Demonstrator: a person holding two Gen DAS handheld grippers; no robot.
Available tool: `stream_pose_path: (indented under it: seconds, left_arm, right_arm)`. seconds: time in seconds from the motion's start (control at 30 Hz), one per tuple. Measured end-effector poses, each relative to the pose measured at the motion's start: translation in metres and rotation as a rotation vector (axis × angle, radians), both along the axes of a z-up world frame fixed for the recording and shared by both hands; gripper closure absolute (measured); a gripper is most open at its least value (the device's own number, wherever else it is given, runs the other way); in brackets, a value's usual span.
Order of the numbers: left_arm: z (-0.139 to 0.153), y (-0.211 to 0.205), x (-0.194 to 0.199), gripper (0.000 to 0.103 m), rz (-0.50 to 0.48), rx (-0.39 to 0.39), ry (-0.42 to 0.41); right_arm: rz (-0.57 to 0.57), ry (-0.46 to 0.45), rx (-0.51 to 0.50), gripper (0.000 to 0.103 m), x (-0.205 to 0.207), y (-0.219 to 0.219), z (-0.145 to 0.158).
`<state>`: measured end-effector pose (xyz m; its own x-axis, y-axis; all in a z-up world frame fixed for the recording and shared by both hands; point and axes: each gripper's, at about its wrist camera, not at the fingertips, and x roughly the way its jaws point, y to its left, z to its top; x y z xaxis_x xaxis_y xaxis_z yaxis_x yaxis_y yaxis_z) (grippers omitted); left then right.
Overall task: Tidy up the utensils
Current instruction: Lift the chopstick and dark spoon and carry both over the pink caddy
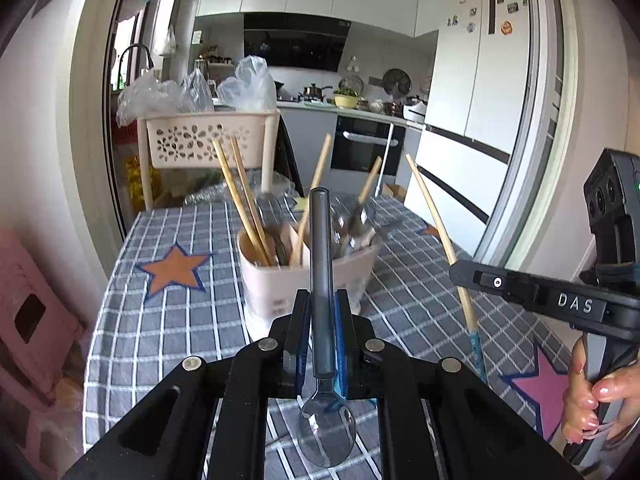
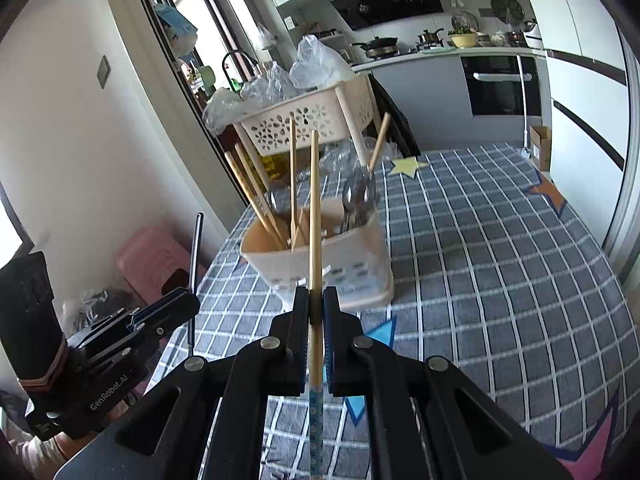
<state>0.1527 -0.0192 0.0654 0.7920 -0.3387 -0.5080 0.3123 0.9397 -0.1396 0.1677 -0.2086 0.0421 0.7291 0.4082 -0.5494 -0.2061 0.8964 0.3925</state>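
My left gripper (image 1: 322,300) is shut on a metal spoon (image 1: 322,280), handle pointing up and away, bowl toward the camera, held above the table in front of the cream utensil holder (image 1: 280,284). The holder contains several chopsticks (image 1: 244,204) and spoons (image 1: 352,224) in separate compartments. My right gripper (image 2: 316,300) is shut on a bamboo chopstick (image 2: 315,216) with a blue patterned end, upright just before the holder (image 2: 344,268). The right gripper also shows in the left wrist view (image 1: 464,270), and the left one in the right wrist view (image 2: 188,304).
The holder stands on a grey checked tablecloth with stars (image 1: 172,268). A perforated cream basket rack (image 1: 200,140) with plastic bags stands behind the table. A pink stool (image 1: 36,308) is at the left. Kitchen counter and fridge (image 1: 480,80) lie beyond.
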Motion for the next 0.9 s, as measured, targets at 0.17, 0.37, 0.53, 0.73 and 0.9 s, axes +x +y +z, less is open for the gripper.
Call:
stream_pose_path:
  seconds: [0.17, 0.37, 0.53, 0.73, 0.9]
  left_arm:
    - [0.013, 0.007, 0.019, 0.059, 0.025, -0.019, -0.029]
    - [0.03, 0.008, 0.051, 0.059, 0.032, -0.038, -0.062]
    - [0.039, 0.002, 0.078, 0.059, 0.024, -0.031, -0.089]
    - [0.043, -0.002, 0.108, 0.059, 0.039, -0.05, -0.113]
    - [0.034, -0.004, 0.133, 0.059, 0.06, -0.058, -0.109]
  right_arm:
    - [-0.005, -0.022, 0.015, 0.096, 0.018, 0.002, 0.007]
    - [-0.02, -0.05, 0.059, 0.096, 0.046, 0.003, 0.021]
    - [-0.041, -0.092, 0.075, 0.096, 0.073, 0.006, 0.034]
    - [-0.084, -0.144, 0.085, 0.096, 0.104, 0.007, 0.043]
    - [-0.16, -0.206, 0.056, 0.096, 0.122, 0.009, 0.041]
